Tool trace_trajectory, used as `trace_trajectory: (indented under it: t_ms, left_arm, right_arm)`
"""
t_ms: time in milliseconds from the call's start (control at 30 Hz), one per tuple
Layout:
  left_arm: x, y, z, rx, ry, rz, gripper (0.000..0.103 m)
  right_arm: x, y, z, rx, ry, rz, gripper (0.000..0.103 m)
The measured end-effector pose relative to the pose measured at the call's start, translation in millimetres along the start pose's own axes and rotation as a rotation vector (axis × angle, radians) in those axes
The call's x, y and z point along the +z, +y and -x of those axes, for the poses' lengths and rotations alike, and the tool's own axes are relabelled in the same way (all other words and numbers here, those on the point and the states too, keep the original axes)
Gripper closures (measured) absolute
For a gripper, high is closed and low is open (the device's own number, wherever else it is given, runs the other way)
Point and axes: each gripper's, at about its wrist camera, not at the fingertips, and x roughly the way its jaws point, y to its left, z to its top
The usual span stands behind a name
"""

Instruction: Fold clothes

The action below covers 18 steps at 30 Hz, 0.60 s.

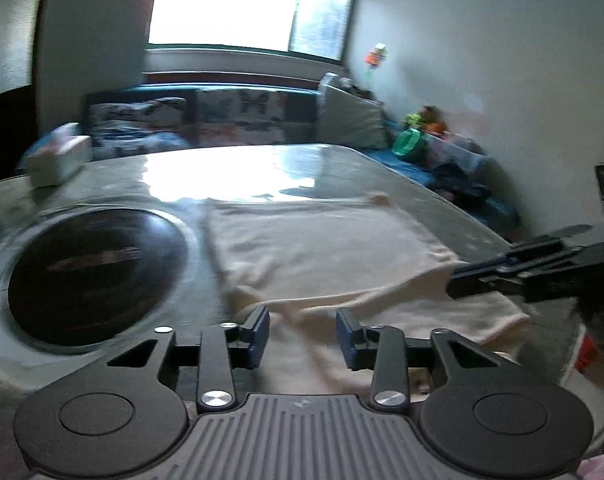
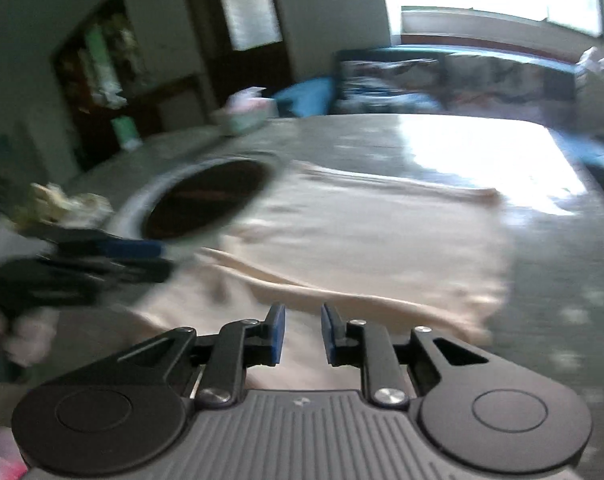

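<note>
A cream garment (image 1: 325, 256) lies spread on the glossy table, its near edge folded over in a ridge; it also shows in the right wrist view (image 2: 365, 240). My left gripper (image 1: 302, 334) is open and empty, just above the garment's near edge. My right gripper (image 2: 303, 330) is open with a narrower gap, also over the near part of the cloth, empty. The right gripper shows from the side in the left wrist view (image 1: 501, 276), and the left gripper shows in the right wrist view (image 2: 114, 260). Both views are motion-blurred.
A round dark inset hob (image 1: 94, 276) sits in the table (image 1: 262, 168) left of the garment. A tissue box (image 1: 58, 160) stands at the far left corner. A sofa with cushions (image 1: 238, 116) and toys runs behind the table under the window.
</note>
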Motion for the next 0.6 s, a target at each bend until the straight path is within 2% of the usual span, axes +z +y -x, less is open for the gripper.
trace_trajectory:
  t_ms: [133,267,333,433,500,600]
  left_arm:
    - [2.8,-21.5,-22.8,-0.059,0.03,-0.062,0.077]
    - [0.3,-22.5,-43.5,-0.023,0.09,-0.08,0.082]
    - [0.0,-17.5,-47.0,-0.011,0.11,-0.068,0.084]
    - [4.9,-19.0,-43.8,-0.013,0.101,-0.074,0.084]
    - [8.5,-22.5,-45.0,-0.016,0.092,-0.088,0.084]
    - [6.4,-21.0,-55.4,0.009,0.121,-0.102,0.084]
  right_arm:
    - [-9.9,-28.4,-3.2,-0.073,-0.02,-0.048,0.084]
    - [-19.7,-46.4,-11.6,-0.108,0.006,-0.085,0.087]
    - [-17.1,-46.9,-6.7,-0.102,-0.014,-0.075,0.087]
    - [-11.3,-45.9,-1.8,-0.098,-0.045,-0.052,0.086]
    - [-8.5,-44.8,-8.8,-0.088,-0.039,-0.034,0.086]
    - [-13.4,-47.7,-22.1,-0.102,-0.009,-0.008,0.088]
